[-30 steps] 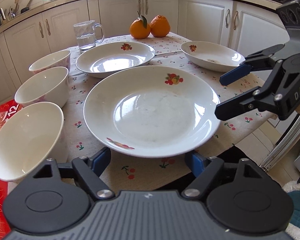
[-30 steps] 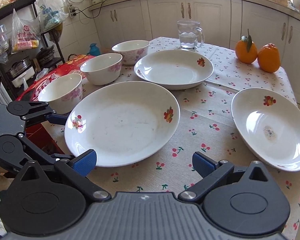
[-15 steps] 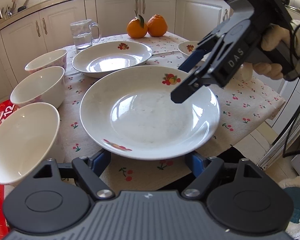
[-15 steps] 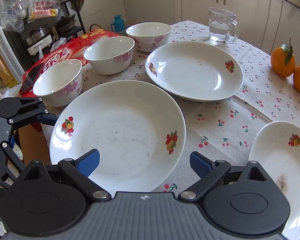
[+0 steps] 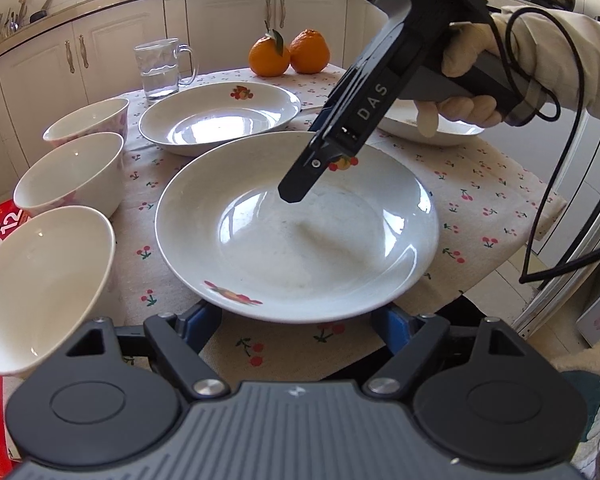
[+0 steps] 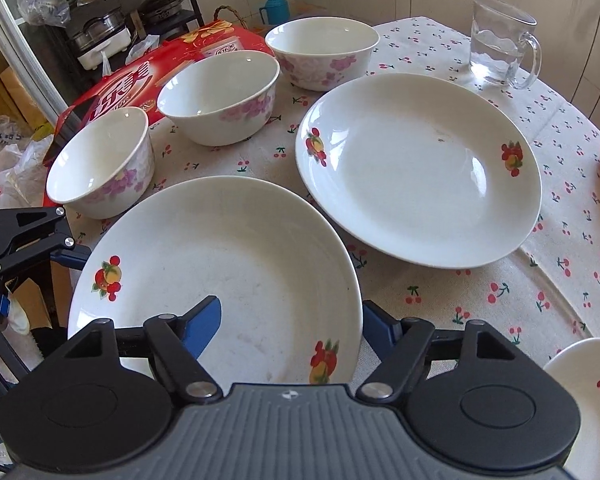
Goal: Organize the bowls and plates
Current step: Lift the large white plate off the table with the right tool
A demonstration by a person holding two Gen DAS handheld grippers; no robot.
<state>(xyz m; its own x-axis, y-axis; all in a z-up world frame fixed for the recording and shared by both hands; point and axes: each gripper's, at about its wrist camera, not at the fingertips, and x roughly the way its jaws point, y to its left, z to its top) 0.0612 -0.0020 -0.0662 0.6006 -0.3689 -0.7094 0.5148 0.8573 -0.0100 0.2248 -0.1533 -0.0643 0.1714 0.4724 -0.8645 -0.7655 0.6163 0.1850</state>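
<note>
The worktop [image 6: 440, 288], under a cherry-print cloth, carries the biggest risk, because the nearest plate [image 5: 296, 228] sits at its front with the near rim jutting past the edge; a sideways shove from either tool could, I judge, tip it to the floor. That plate is the piece in hand: the right gripper [image 6: 290, 326] straddles its rim, one blue pad [image 6: 204, 320] over the inside of the dish and the other outside below the edge, and its fingers are closing on the rim without yet pressing it, as far as the right wrist view shows. A shallow bite on a glazed, sloping rim may slip once the plate is lifted, and the weight hanging off one side would twist it out. The left gripper [image 5: 298, 326] waits at the opposite near edge, fingers moderately wide on either side of the rim and gripping nothing; if both pull at once the plate could crack or skid. A second plate [image 6: 418, 168] lies just beyond, near enough that a swung rim might chip it, and a third plate [image 5: 428, 128] sits behind the person's gloved right hand [image 5: 466, 76]. Three bowls [image 6: 220, 96] line the left edge, the nearest one close to the drop. The glass mug [image 6: 500, 48] of water could topple if the cloth drags, and the two oranges [image 5: 288, 54] would roll
</note>
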